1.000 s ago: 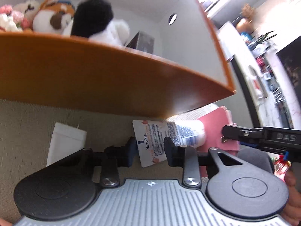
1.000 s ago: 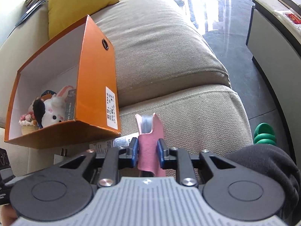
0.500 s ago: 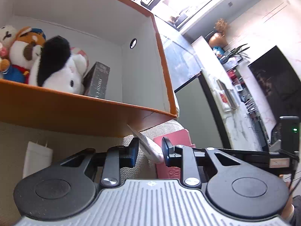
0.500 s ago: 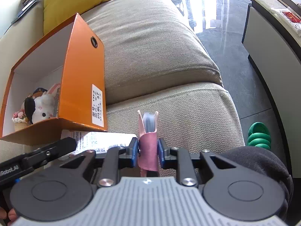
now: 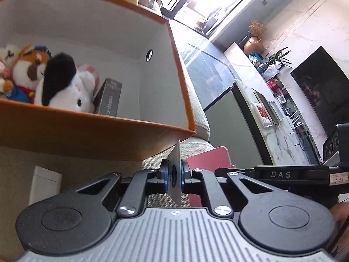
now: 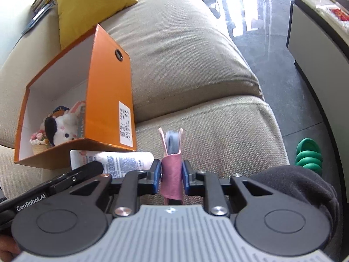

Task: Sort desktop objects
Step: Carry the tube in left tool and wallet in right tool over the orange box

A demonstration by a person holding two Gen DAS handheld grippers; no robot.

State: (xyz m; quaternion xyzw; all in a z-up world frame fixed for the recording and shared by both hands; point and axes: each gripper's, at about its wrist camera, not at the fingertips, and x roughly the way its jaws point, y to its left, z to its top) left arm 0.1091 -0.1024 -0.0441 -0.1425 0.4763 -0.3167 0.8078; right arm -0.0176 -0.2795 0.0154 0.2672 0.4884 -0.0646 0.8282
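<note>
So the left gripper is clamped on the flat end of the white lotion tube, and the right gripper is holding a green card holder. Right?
Not quite. The left gripper is clamped on the white lotion tube's flat end, but the right gripper holds a pink card holder, not a green one. The right wrist view shows it upright between the fingers.

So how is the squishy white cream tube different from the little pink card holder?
The white printed cream tube is white with small print; the pink leather card holder is plain pink. In the right wrist view the tube lies sideways, while the holder stands upright, grey cards showing at its top. The left gripper pinches the tube's flat end; the right gripper squeezes the holder's middle. Both are held beside the orange cardboard box.
</note>
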